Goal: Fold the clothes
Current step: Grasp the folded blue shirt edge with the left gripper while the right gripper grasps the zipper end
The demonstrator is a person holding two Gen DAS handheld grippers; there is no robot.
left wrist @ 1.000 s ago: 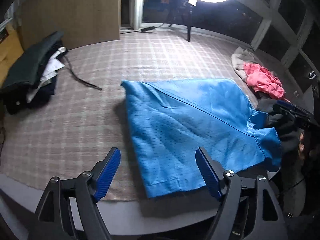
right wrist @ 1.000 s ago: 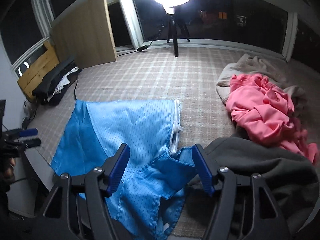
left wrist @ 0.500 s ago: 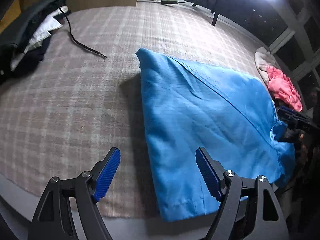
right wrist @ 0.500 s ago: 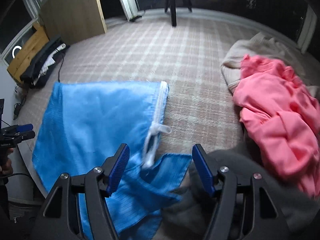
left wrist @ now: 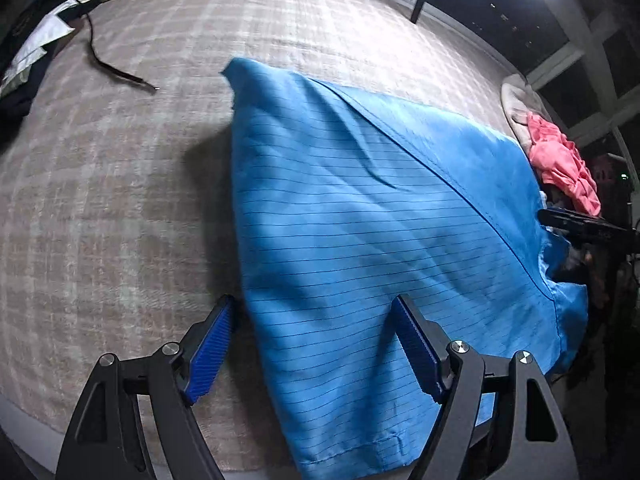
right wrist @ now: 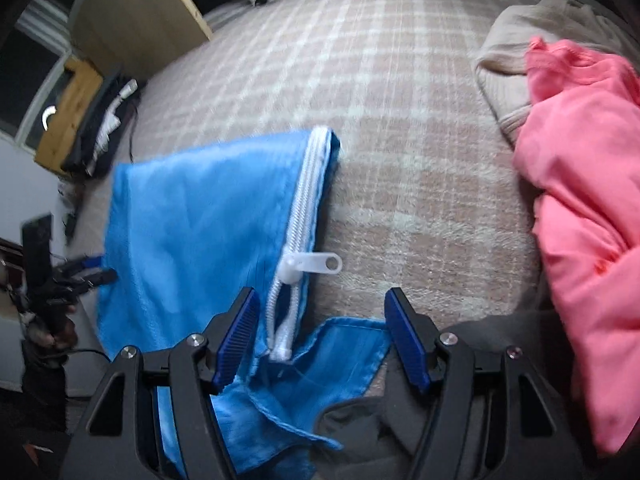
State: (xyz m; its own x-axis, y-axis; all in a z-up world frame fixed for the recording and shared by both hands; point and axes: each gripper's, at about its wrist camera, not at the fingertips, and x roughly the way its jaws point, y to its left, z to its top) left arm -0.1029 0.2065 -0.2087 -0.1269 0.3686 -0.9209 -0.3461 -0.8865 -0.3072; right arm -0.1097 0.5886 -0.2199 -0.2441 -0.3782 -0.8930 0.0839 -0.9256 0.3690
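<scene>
1. I see the blue garment (left wrist: pixel 360 232) lying flat on the checked carpet (left wrist: pixel 120 200), its long axis running between my two hands. Its hem end lies under the left claw and its zipper end under the right one.
2. My left claw (left wrist: pixel 312 344) hangs just above the hem corner. One pad sits off the garment's side edge over carpet and the other over the cloth, so that edge lies between them.
3. My left claw stands wide open and holds nothing.
4. My right claw (right wrist: pixel 320 336) points down at the white zipper (right wrist: pixel 300 216). The zipper's lower end and the loose blue flap lie between its pads.
5. My right claw is also open and empty, with no pad pressing on cloth.
6. I judge each hand nearest its own end, so the grasp comes first.
</scene>
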